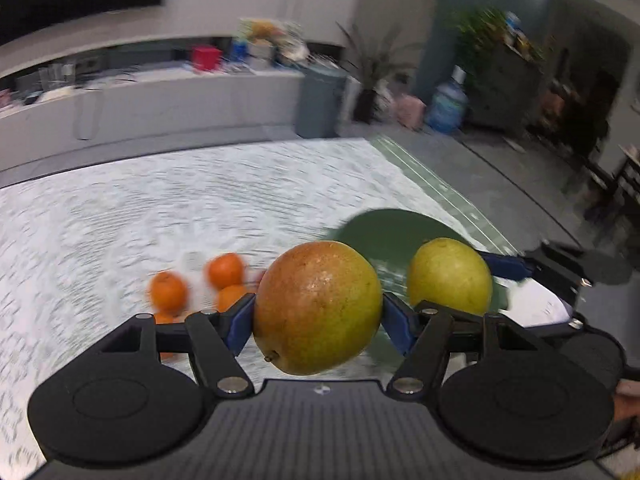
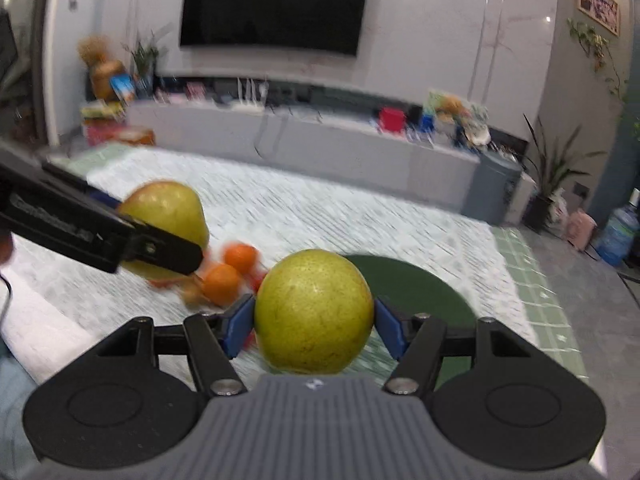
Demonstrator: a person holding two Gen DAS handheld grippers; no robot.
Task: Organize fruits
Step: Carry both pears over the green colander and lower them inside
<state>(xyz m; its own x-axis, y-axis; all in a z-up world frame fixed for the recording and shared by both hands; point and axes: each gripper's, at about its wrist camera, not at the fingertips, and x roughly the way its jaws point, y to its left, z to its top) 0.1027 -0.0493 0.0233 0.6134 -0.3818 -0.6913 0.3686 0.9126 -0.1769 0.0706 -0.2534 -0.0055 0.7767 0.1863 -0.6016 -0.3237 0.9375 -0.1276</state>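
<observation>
Both jaws clamped, left gripper (image 1: 318, 320) on reddish pear (image 1: 318, 307), right gripper (image 2: 314, 326) on yellow-green pear (image 2: 314, 312), green plate (image 2: 416, 292) bare

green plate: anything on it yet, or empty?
Empty where visible. The green plate shows bare surface; the yellow-green pear hides its near part, held above the table between the right gripper jaws.

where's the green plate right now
The green plate lies on the white tablecloth at its right side, just behind the yellow-green pear in the right gripper.
</observation>
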